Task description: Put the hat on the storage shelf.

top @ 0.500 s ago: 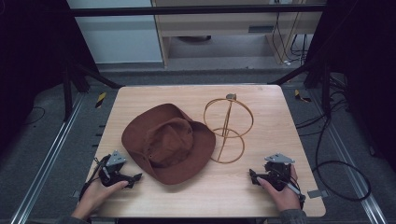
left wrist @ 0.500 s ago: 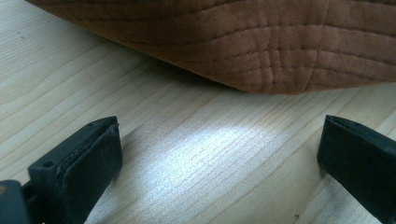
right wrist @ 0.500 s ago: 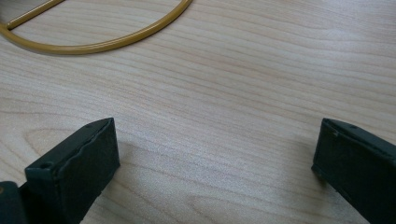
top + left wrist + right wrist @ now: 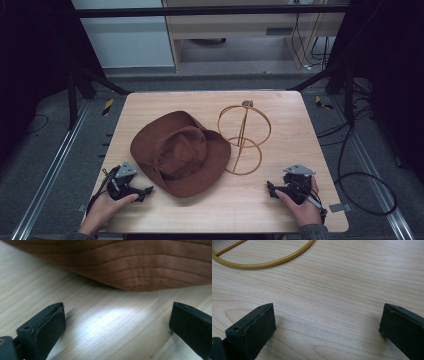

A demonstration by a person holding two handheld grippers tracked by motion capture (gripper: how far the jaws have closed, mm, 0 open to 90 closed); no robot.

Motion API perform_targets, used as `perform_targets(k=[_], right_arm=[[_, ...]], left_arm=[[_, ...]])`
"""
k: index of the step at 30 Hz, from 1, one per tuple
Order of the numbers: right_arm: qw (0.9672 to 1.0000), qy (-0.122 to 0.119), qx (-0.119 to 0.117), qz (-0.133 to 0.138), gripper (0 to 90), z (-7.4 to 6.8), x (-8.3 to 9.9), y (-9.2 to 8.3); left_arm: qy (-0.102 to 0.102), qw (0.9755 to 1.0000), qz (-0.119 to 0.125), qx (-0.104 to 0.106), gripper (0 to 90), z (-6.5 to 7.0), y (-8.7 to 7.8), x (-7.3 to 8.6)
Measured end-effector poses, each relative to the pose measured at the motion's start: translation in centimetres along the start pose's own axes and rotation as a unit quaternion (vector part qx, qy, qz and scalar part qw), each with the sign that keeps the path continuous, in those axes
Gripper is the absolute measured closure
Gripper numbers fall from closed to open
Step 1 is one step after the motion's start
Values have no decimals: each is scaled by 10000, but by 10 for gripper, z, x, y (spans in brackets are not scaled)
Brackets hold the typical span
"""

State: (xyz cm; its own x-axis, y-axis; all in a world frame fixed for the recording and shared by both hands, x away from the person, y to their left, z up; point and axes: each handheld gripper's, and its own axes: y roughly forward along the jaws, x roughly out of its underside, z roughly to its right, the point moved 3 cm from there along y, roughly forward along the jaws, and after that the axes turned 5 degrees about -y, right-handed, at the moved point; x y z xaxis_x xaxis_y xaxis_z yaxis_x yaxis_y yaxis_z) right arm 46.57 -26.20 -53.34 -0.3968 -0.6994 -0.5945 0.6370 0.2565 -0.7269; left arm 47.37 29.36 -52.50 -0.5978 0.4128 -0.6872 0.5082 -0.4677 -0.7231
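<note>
High view: ribbed brown felt hat (image 4: 181,152) beside round gold wire stand (image 4: 243,137).

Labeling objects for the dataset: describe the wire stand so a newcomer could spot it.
On the wooden table, look right of the brown hat. The wire stand is two thin gold hoops on a post, see-through where the hat is solid.

A reddish-brown hat (image 4: 180,152) with faint curved ridge lines across its brim (image 4: 140,267). A golden-yellow wire stand (image 4: 243,137) made of rings. The table (image 4: 210,102) is pale wood with fine streaked grain. Both grippers, left (image 4: 145,192) and right (image 4: 272,189), are black with a grey plate on top; their fingers (image 4: 47,326) are matte black. The floor (image 4: 45,145) is dark grey.
</note>
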Motion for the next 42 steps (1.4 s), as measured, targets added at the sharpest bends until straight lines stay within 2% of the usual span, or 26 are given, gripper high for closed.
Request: perform_targets(k=[1, 5, 8, 12, 14, 15, 17, 18, 19, 21, 23, 25, 29, 30, 32, 37, 42], right_arm=[[10000, -1, -2, 1, 5, 0, 0, 0], [10000, -2, 0, 0, 5, 0, 0, 0], [10000, -3, -8, 3, 5, 0, 0, 0], [10000, -3, 0, 0, 5, 0, 0, 0], [10000, -2, -10, 4, 5, 0, 0, 0], [10000, -3, -1, 1, 5, 0, 0, 0], [10000, -2, 0, 0, 5, 0, 0, 0], [10000, -2, 0, 0, 5, 0, 0, 0], [10000, -2, 0, 0, 5, 0, 0, 0], [10000, 1, 0, 0, 5, 0, 0, 0], [10000, -2, -1, 1, 5, 0, 0, 0], [10000, 0, -1, 1, 5, 0, 0, 0], [10000, -2, 0, 0, 5, 0, 0, 0], [10000, 0, -1, 0, 5, 0, 0, 0], [10000, 0, -2, 0, 5, 0, 0, 0], [10000, 0, 0, 1, 5, 0, 0, 0], [10000, 0, -1, 0, 5, 0, 0, 0]], left_arm=[[-28, 10000, 46, 59, 48, 2, -1, -1], [90, 9998, 126, 79, 61, 6, -10, -2], [136, 9994, 229, 216, 70, 11, -15, -3], [320, 9988, 276, 232, 72, 17, -20, -5], [347, 9985, 344, 244, 72, 19, -23, -7], [325, 9980, 443, 301, 73, 22, -27, -10], [370, 9979, 457, 276, 73, 24, -29, -13], [433, 9975, 497, 244, 76, 28, -33, -21], [433, 9975, 497, 244, 79, 28, -33, -21], [457, 9974, 511, 243, 79, 31, -35, -31], [505, 9975, 455, 176, 80, 33, -34, -40], [665, 9972, 331, 105, 79, 36, -33, -51], [753, 9970, 165, 56, 79, 39, -27, -70], [871, 9962, 59, -7, 79, 39, -25, -75], [954, 9954, -27, -56, 79, 40, -21, -82], [965, 9949, -288, -17, 79, 43, -7, -97], [1055, 9933, -449, -128, 78, 44, 4, -115]])
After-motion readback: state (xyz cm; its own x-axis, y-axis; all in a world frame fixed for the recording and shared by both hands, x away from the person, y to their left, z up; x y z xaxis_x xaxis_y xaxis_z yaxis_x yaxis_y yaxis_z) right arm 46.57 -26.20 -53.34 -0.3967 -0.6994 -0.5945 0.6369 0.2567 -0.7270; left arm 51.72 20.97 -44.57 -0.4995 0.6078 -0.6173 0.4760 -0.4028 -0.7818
